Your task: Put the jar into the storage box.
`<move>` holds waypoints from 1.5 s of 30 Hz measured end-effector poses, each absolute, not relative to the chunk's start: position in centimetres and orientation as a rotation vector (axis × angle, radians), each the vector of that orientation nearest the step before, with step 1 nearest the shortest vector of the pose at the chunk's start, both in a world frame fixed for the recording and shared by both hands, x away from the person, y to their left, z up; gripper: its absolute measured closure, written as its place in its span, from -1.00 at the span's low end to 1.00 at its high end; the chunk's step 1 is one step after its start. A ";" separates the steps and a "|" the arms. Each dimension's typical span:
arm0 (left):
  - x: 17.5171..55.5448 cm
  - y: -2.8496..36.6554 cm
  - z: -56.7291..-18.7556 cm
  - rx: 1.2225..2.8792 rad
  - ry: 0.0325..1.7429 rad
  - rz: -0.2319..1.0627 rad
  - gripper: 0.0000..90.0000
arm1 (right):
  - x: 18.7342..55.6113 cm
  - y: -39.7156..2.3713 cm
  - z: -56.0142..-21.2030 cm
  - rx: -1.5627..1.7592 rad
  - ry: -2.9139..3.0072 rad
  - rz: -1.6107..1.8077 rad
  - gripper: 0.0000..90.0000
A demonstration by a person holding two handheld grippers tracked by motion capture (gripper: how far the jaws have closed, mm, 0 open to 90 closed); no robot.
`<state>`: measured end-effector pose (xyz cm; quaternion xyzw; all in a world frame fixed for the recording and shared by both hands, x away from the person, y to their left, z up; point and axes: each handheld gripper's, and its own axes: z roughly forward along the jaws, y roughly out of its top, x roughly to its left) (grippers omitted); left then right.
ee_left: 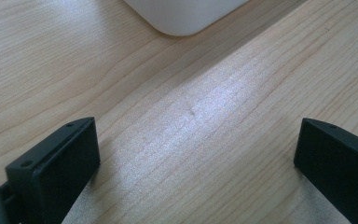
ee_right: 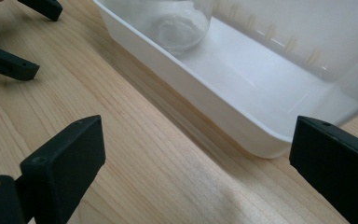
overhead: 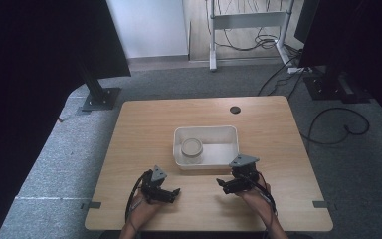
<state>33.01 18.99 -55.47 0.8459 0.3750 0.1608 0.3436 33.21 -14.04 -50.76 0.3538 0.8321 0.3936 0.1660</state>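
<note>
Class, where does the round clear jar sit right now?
In the high view, the round clear jar stands inside the white rectangular plastic tub, in its left half, beyond both grippers.

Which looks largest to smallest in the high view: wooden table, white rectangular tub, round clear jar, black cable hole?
1. Light wooden table
2. White rectangular plastic tub
3. Round clear jar inside the tub
4. Small black round cable hole

L gripper (overhead: 175, 193) jaws wide apart, held low; R gripper (overhead: 221, 183) likewise, facing inward.
</note>
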 end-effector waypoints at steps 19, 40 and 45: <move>33.0 19.0 -55.5 2.198 0.974 0.418 -1.00 | 32.0 -15.8 -51.2 1.027 2.355 1.111 -0.93; 33.0 19.0 -55.5 2.196 0.976 0.419 -1.00 | 30.5 -18.8 -52.1 1.098 2.324 1.080 -0.93; 33.0 19.0 -55.5 2.196 0.978 0.418 -1.00 | 30.2 -19.5 -52.4 1.120 2.313 1.077 -0.93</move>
